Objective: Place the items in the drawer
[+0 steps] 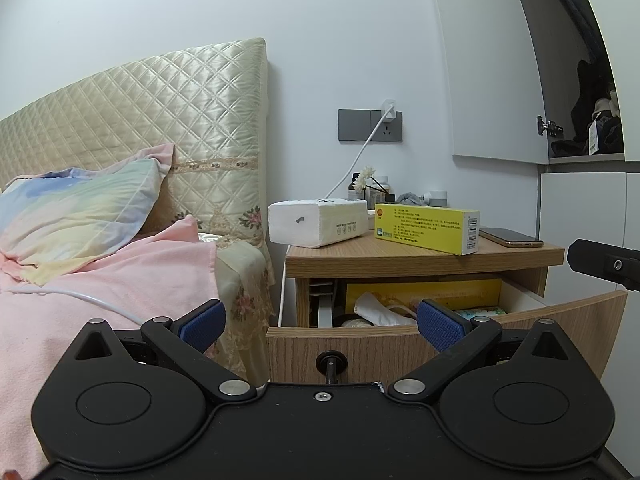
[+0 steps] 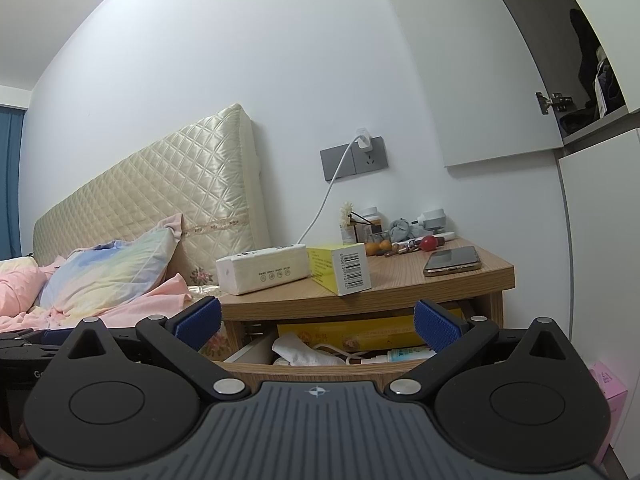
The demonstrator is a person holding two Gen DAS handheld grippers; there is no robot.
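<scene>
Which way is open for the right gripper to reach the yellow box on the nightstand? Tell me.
Probably straight ahead and up: the right gripper is open and empty, the yellow box faces it near the nightstand edge, with nothing between.

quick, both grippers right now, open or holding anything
left gripper: open, holding nothing, in front of the pulled-out drawer.
right gripper: open, holding nothing.

Drawer (image 1: 384, 344) open, cluttered; yellow box (image 1: 426, 229), tissue pack (image 1: 318, 222) on nightstand top.
</scene>
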